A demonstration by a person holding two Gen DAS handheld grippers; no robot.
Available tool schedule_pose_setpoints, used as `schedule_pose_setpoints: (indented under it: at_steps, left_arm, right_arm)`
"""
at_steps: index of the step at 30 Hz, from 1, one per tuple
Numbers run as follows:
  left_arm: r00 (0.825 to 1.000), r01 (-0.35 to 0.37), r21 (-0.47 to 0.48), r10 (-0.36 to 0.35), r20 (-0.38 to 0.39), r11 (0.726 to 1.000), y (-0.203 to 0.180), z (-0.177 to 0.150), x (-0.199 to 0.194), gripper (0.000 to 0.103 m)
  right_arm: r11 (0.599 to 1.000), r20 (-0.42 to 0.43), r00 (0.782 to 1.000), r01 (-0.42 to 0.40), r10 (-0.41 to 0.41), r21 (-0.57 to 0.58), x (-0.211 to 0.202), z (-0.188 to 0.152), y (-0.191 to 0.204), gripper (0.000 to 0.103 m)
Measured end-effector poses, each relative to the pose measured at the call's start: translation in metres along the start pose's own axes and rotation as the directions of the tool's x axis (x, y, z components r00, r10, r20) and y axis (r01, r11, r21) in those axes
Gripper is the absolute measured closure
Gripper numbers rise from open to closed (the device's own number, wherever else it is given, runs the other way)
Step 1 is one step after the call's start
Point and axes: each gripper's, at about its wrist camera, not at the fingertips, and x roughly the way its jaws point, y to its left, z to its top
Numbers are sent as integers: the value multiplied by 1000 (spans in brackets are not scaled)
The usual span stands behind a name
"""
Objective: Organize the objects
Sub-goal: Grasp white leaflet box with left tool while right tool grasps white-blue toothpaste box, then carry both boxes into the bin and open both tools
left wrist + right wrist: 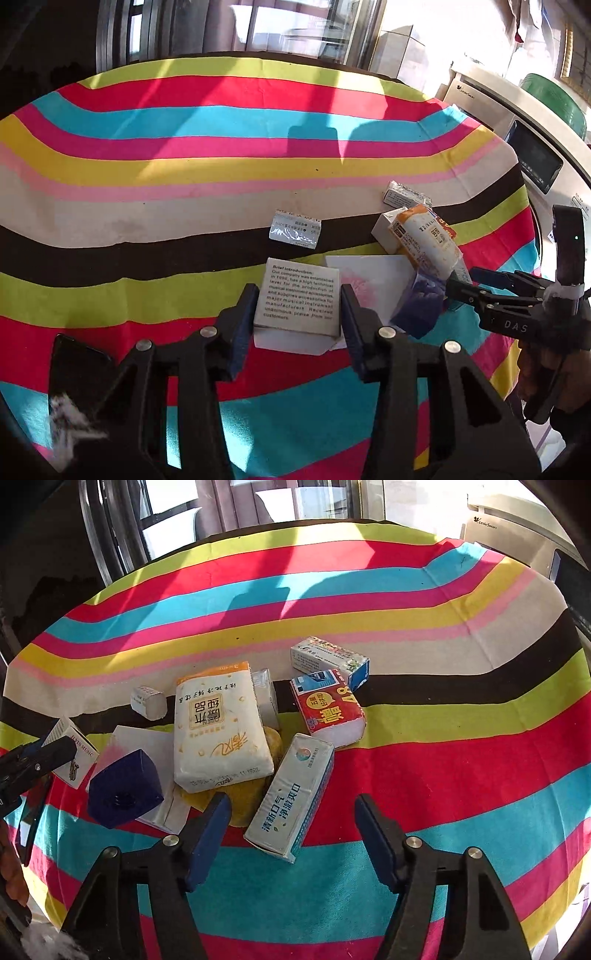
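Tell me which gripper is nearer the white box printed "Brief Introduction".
Left. The left gripper straddles the white box; the right gripper sits off to its right.

My matt black plastic left gripper [299, 306] is showing blue rubbery pads and shiny metal rivets. The striped tablecloth [461, 775] is looking like woven matt cotton, creased near its far right edge. The white music box [300, 297] is reading as dull cardboard, the tissue pack [218, 731] as glossy plastic film, the navy cube [123, 794] as smooth plastic.
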Motion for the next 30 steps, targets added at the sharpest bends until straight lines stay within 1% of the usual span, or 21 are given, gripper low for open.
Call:
schedule_pose_setpoints:
  at_steps: [2, 4, 8, 11, 21, 25, 28, 30]
  left_arm:
    - [999, -32, -35, 31, -26, 999, 7, -10, -1, 55]
    - [997, -56, -58, 54, -50, 997, 11, -20, -1, 55]
    - [995, -76, -83, 70, -71, 994, 13, -38, -8, 55]
    - [995, -73, -91, 66, -78, 993, 11, -46, -13, 55]
    - [996, -27, -98, 19, -82, 995, -8, -63, -22, 55]
    - [996, -4, -87, -3, -87, 996, -19, -69, -25, 55]
    - [995, 26, -74, -33, -93, 997, -33, -72, -26, 55]
    - [994, 59, -61, -64, -94, 996, -45, -72, -27, 55]
  right_arm:
    - [1000, 2, 1000, -24, 24, -12, 1, 1, 0, 51]
    - [999, 3, 999, -35, 35, -24, 0, 1, 2, 60]
    - [999, 9, 1000, -18, 18, -38, -5, -2, 2, 67]
    - [999, 10, 1000, 0, 0, -33, -9, -6, -2, 71]
    - [999, 1, 999, 35, -35, 2, -30, -29, -28, 71]
    - [999, -4, 999, 44, -43, 3, -42, -43, -38, 71]
    - [999, -13, 999, 52, -52, 10, -52, -52, -47, 71]
    - [998, -16, 998, 64, -64, 18, -62, -61, -57, 71]
